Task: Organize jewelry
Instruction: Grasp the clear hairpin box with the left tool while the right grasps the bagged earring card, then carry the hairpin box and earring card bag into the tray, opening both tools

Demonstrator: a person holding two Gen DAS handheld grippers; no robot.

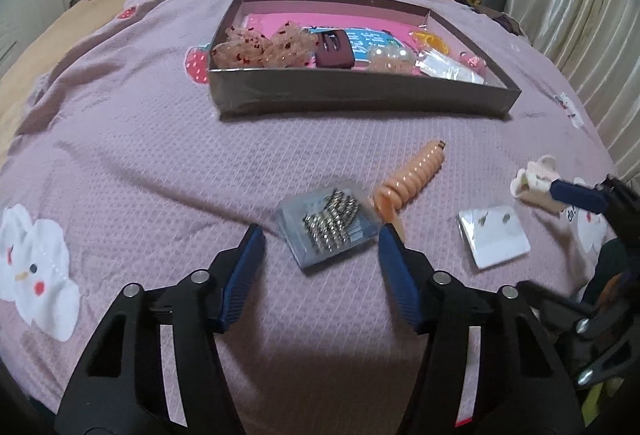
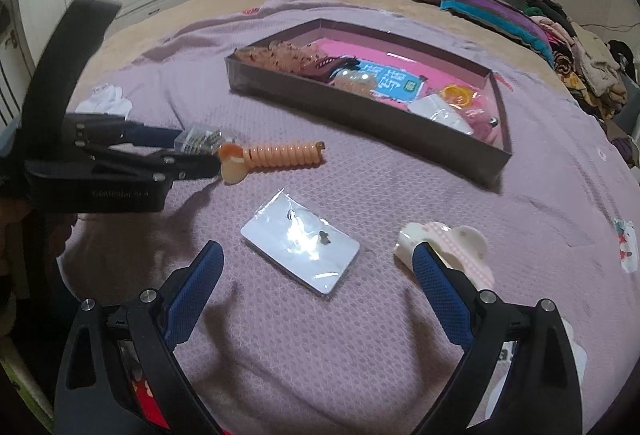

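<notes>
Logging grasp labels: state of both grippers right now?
Left gripper: open, straddling the packet of silver clips, pads not on it.
Right gripper: open, holding nothing, above the earring card.

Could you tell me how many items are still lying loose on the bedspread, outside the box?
4: a clear packet of silver clips, an orange spiral hair tie beside it, a white earring card, and a cream hair claw farthest right. Others may lie out of view.
</notes>
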